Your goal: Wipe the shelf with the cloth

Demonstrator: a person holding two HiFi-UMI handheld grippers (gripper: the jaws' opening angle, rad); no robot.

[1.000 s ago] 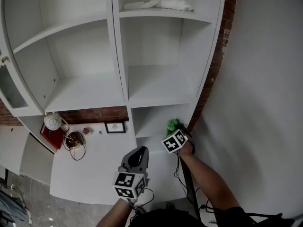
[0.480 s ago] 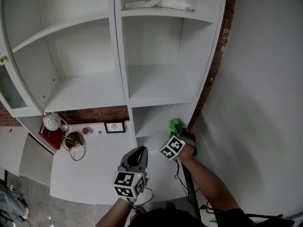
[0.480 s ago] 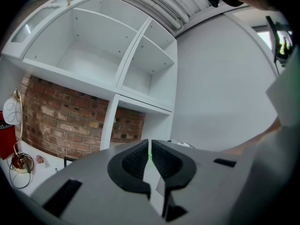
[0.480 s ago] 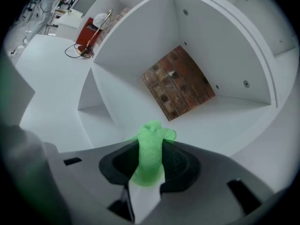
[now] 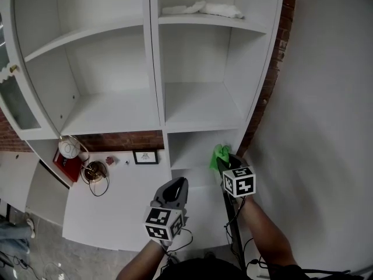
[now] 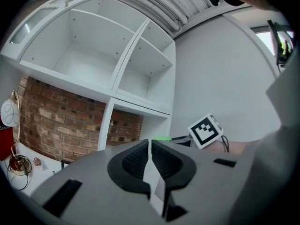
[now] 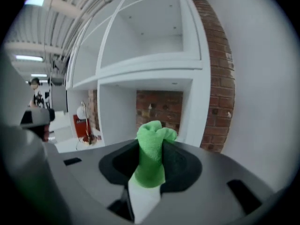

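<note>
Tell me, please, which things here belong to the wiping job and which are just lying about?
Job: green cloth, clamped in the right gripper; white shelf unit.
Lying about: white rags; framed picture; coiled cable; left gripper, shut and empty.

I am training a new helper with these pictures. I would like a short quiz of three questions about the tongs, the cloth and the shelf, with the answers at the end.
1. True or false: the left tongs are shut on the green cloth.
2. Which part of the shelf is the green cloth nearest to? A) the upper left bay B) the low right bay C) the top right board
3. What lies on the top right board?

Key
1. False: the right tongs grip it, and the left tongs are shut with nothing between them.
2. B
3. A crumpled white cloth.
</note>
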